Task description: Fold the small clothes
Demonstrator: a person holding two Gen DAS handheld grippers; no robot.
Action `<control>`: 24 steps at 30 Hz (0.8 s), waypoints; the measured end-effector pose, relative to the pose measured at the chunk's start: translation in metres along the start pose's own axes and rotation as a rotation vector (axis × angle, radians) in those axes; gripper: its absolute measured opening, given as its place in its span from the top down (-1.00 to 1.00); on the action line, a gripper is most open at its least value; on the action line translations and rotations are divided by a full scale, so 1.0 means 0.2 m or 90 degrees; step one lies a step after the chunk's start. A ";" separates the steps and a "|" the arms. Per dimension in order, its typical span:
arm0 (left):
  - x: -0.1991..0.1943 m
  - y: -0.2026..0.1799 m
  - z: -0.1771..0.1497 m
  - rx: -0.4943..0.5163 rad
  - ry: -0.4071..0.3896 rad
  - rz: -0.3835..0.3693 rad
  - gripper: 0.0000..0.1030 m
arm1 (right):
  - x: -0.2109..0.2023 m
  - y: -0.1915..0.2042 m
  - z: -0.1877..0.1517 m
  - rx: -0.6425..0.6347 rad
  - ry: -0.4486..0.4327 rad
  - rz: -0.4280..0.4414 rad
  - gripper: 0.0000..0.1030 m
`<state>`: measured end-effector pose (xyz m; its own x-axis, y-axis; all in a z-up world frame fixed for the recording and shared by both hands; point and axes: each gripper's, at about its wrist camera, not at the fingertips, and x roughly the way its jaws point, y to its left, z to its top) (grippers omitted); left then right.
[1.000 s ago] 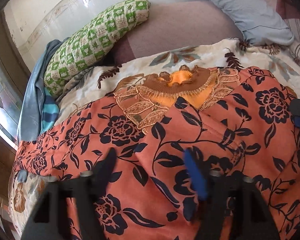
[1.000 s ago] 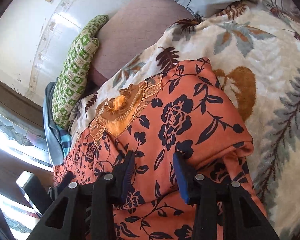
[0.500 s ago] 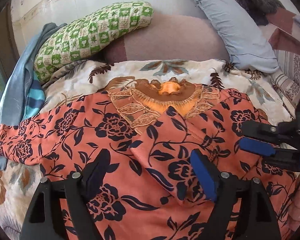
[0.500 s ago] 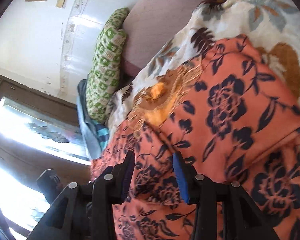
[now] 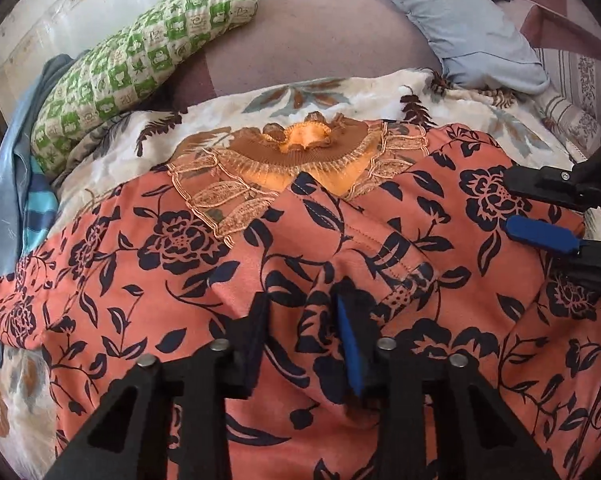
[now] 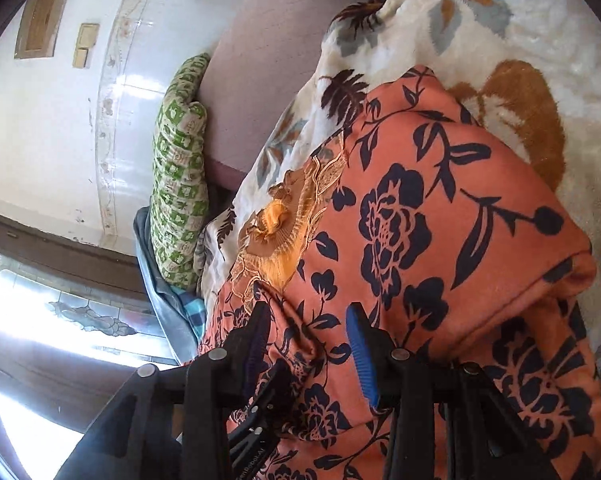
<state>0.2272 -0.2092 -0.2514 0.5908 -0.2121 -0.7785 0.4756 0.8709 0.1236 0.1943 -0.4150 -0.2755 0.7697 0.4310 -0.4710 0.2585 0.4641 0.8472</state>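
One sleeve of the orange floral top point(image 5: 172, 256) lies folded across the front; the other side remains spread. The left gripper point(image 5: 304, 320) stands narrowly parted about a fabric ridge, and the right gripper point(image 6: 308, 336) likewise; whether either grips, I cannot tell.

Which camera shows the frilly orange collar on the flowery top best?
The left wrist view. There the orange collar faces the camera straight on, with its brown ruffle and lace trim in full view at the top of the flowery top. In the right wrist view the collar appears sideways, smaller and partly bunched up.
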 end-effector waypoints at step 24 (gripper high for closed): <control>-0.28 0.93 -0.11 -0.370 -0.048 0.053 0.65 | 0.03 -0.17 -0.14 0.023 0.032 -0.063 0.17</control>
<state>0.2680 -0.0255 -0.1983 0.6662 -0.1448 -0.7316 0.0028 0.9815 -0.1916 0.1730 -0.4062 -0.3134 0.7093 0.4230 -0.5639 0.3532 0.4791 0.8036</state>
